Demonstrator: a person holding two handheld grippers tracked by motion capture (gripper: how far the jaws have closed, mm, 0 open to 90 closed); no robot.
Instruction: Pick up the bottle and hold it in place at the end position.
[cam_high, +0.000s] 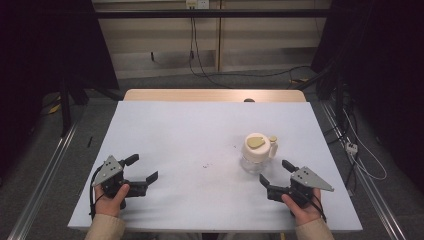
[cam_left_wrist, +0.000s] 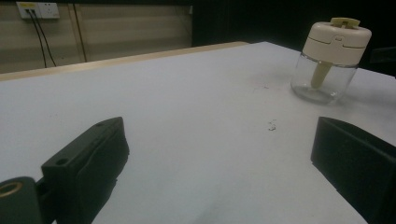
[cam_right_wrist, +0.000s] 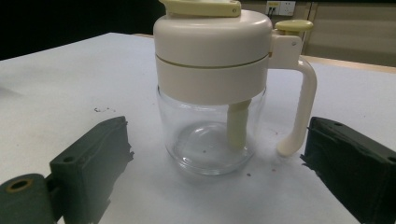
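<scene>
Two tongs, left (cam_high: 142, 169) and right (cam_high: 276, 173), rest released near the worktop's (cam_high: 165, 125) front edge; one glass jar (cam_high: 257, 152) stands just beyond the right tongs, bare surface all around.

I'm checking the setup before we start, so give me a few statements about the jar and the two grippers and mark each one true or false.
1. The jar stands upright on the table. True.
2. The right gripper is shut on the jar's handle. False: its jaws stand open, apart from the jar, which stands just ahead of them.
3. The left gripper is open and holds nothing. True.
4. The jar's lid lies on the table beside it. False: the lid sits on the jar.
5. The jar is nearer the left gripper. False: it is nearer the right one.
</scene>
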